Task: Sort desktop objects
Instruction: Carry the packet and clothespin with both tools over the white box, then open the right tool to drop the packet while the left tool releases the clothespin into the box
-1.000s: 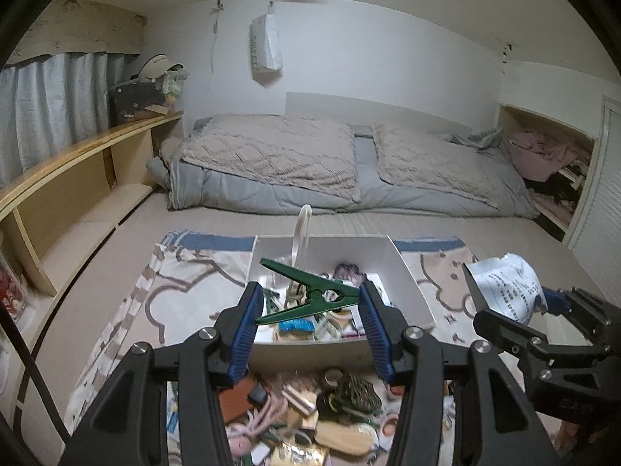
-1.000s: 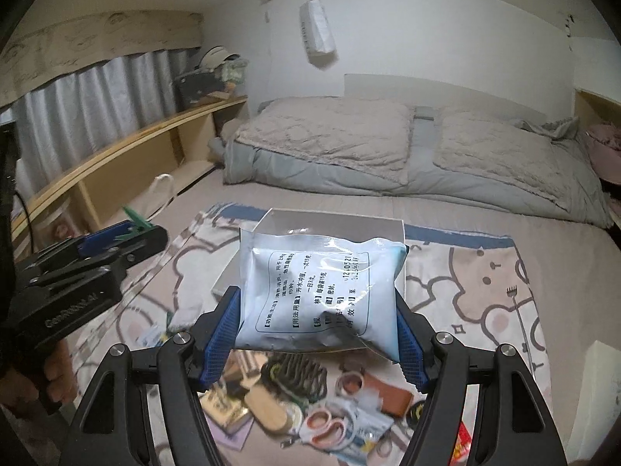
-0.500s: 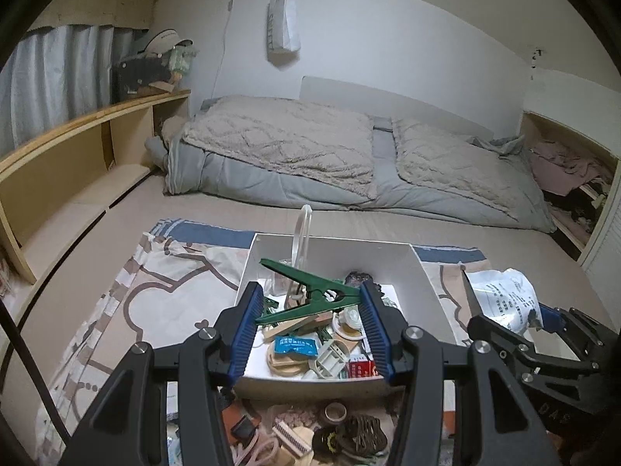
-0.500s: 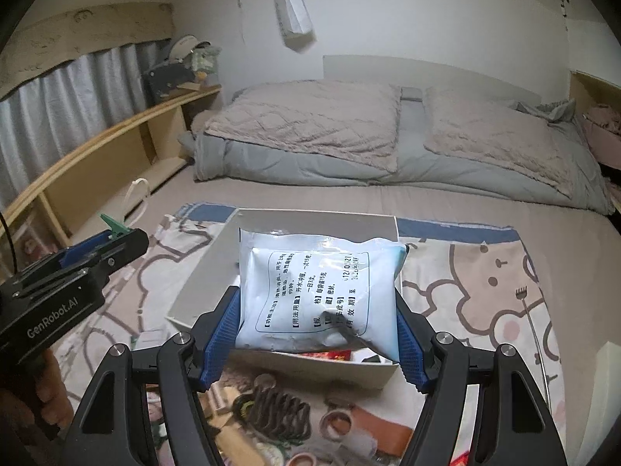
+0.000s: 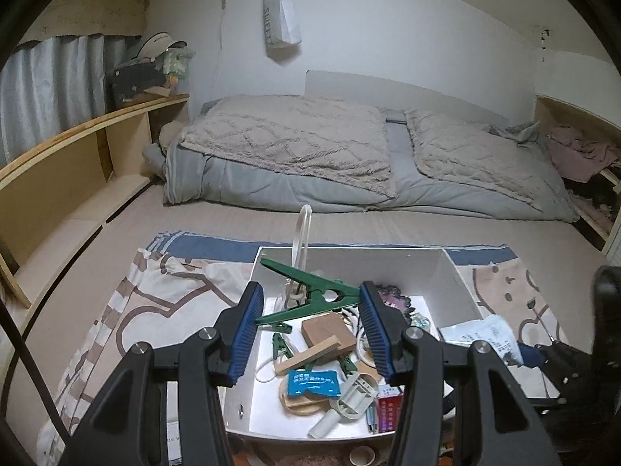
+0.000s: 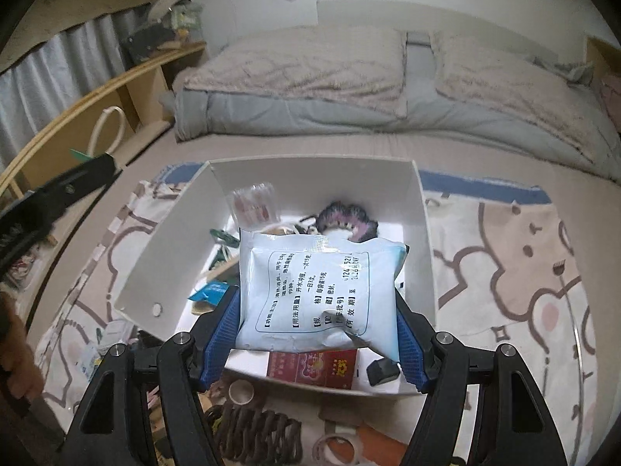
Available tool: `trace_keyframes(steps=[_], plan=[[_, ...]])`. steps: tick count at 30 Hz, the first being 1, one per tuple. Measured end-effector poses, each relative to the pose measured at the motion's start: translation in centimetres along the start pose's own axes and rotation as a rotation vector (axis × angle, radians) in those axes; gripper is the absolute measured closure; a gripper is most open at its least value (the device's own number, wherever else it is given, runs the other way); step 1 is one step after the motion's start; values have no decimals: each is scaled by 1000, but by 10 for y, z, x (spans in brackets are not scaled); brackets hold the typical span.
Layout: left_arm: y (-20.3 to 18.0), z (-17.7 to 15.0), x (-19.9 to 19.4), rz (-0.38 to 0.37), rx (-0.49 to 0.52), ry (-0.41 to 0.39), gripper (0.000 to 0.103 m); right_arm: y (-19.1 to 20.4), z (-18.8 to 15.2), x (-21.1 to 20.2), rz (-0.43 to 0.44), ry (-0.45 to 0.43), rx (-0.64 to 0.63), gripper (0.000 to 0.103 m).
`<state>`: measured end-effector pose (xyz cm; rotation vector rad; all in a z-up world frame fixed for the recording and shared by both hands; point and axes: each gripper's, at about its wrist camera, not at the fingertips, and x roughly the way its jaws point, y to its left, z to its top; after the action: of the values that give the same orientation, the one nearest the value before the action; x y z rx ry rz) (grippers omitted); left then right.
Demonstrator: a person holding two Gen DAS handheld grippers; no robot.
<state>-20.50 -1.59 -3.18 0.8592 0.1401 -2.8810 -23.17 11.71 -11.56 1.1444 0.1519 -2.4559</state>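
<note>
Over the open white rectangular box (image 5: 446,268), both grippers carry loads. Left gripper (image 5: 310,326): jaws closed partway on a dark green plastic clothespin (image 5: 310,297), gripped crosswise near its spring end, prongs pointing left and up. A loop of clear plastic tubing (image 5: 300,229) rises behind the pin; can't tell if it is attached. Right gripper (image 6: 318,334): jaws wide, squeezing the two sides of a pale blue foil sachet with printed Chinese text (image 6: 314,291), held above the box's near-right part.

The box sits on a patterned cartoon-print cloth (image 6: 504,256) on the bed and already holds more green pins, wood blocks, a small blue packet, a red box. Loose items lie in front of it, including a brown claw hair clip (image 6: 256,435).

Handling, my read: the pin is light, rigid and slick, so grip at the pivot or it twists. The sachet is soft, light and slippery; side pinch buckles it, better to hold it by a sealed edge. Both look ready to drop.
</note>
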Motion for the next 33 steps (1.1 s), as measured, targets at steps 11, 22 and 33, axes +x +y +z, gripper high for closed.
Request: trace_keyframes(steps=[11, 22, 33], plan=[[5, -7, 34, -17, -27, 63, 53, -6, -3, 42, -13, 96, 17, 30], [18, 14, 75, -50, -74, 108, 53, -6, -2, 57, 27, 128, -10, 30], [15, 20, 119, -60, -106, 177, 53, -9, -1, 65, 19, 134, -18, 13]])
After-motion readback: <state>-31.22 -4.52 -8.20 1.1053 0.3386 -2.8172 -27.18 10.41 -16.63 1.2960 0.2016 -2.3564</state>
